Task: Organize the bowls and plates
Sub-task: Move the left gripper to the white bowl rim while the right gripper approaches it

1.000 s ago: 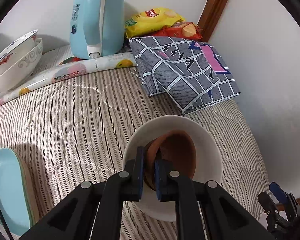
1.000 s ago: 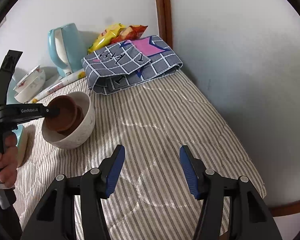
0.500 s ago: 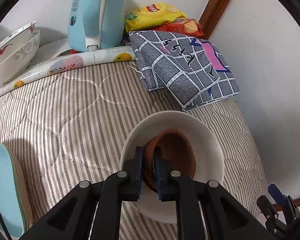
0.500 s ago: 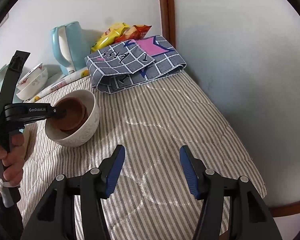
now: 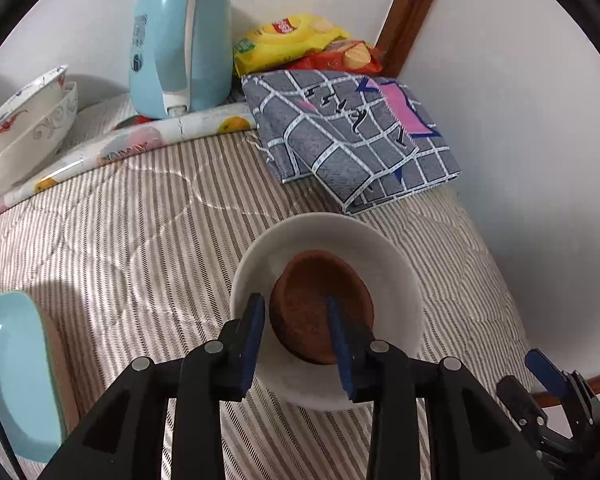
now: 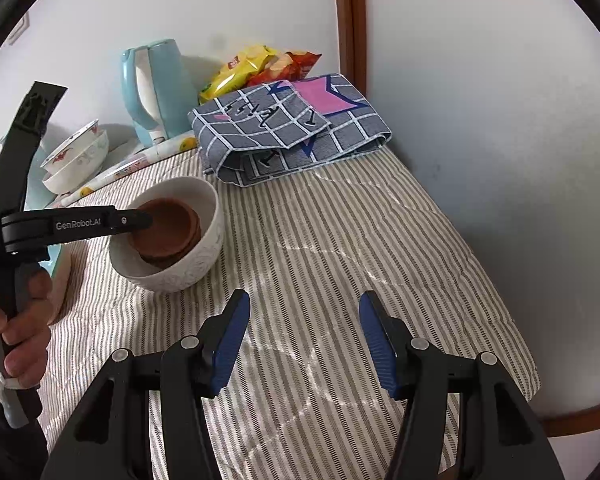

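Left wrist view: blue dish [image 5: 11, 376] cut off at frame edge.

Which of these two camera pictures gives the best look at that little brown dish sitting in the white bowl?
The left wrist view: it looks straight down into the white bowl at the brown dish. The right wrist view shows the brown dish from the side, smaller, partly hidden by the left gripper.
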Demonstrator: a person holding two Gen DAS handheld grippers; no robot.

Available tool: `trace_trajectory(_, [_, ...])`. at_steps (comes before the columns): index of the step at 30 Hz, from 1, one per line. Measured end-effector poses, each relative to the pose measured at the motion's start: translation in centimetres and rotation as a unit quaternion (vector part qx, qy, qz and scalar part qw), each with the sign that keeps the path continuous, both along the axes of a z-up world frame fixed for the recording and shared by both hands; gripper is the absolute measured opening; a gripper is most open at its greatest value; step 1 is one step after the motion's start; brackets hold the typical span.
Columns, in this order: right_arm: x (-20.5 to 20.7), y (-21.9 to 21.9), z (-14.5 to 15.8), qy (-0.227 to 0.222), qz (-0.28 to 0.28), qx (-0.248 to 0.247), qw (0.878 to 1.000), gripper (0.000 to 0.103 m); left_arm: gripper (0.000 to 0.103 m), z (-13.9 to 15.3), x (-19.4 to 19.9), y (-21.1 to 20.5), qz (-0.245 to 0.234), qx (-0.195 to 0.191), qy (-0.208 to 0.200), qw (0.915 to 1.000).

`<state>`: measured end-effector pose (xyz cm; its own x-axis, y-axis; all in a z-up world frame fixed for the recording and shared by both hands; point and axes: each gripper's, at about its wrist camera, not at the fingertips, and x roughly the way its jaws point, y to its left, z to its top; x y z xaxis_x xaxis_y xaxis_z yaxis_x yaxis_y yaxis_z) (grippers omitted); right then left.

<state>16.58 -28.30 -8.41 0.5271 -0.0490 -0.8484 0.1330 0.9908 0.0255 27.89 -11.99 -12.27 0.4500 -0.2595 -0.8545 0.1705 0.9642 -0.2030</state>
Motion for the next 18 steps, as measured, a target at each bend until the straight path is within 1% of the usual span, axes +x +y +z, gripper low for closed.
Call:
trace_trajectory(4, [0.3,0.4,0.4,-0.007,0.004,0.005,1.000,0.056,0.031,1.3,-0.6,0.8,0.010,0.007,-0.015,0.9998])
trace_trajectory(7, [0.6,0.7,0.7,-0.012,0.007,0.008,1.000,0.056,0.031,1.8,-0.9,1.8,0.022,0.011,-0.017,0.9996])
trace_trajectory(18, [1.9,2.0,3.0,-0.035,0.034,-0.002,0.999,0.056,0.031,2.2,-2.7,4.5,0.056,0.013,-0.014,0.9982])
